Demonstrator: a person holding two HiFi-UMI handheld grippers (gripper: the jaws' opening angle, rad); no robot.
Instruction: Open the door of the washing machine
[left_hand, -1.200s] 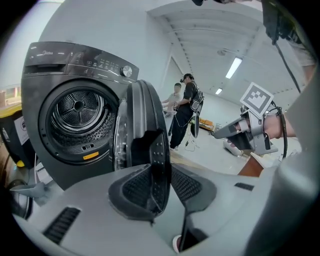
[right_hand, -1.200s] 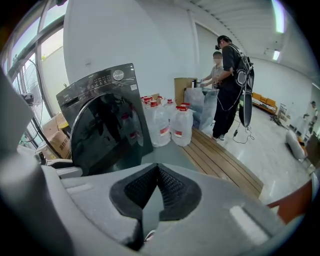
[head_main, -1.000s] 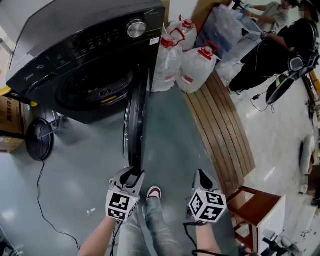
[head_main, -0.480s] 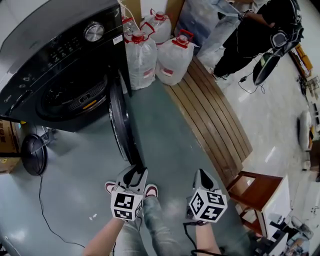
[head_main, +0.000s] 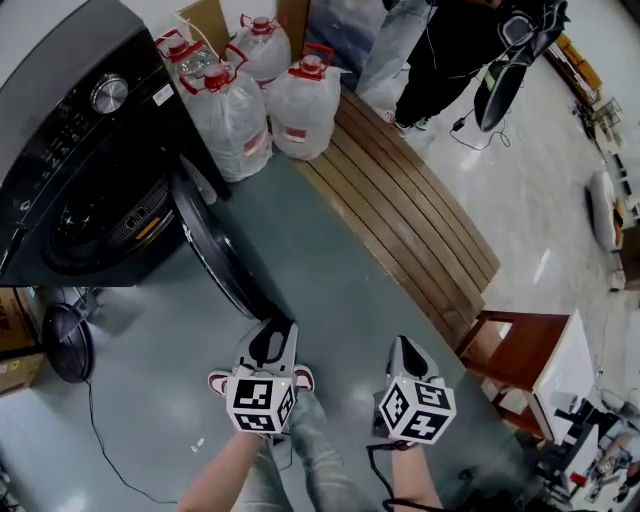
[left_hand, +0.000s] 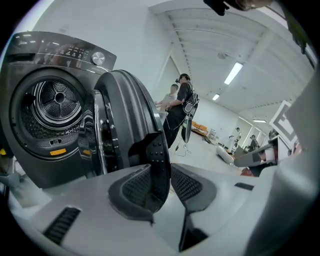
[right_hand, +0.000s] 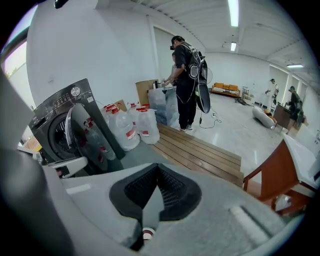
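Left gripper view: glossy curved door (left_hand: 126, 117) between cross-hatched dark pads (left_hand: 136, 189).

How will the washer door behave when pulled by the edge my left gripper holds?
The door looks thick and rigid, so it should swing as one piece, not flex. Its glossy edge in the left gripper may slip. It is probably heavy for its size.

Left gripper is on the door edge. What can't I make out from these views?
1. Hinge: head view, hidden by the door, seen edge-on.
2. Control panel print: too small in every view.
3. Washing machine base: left gripper view, covered by the left gripper and its own body.
4. Machine's left side: head view, cut off by the frame edge.
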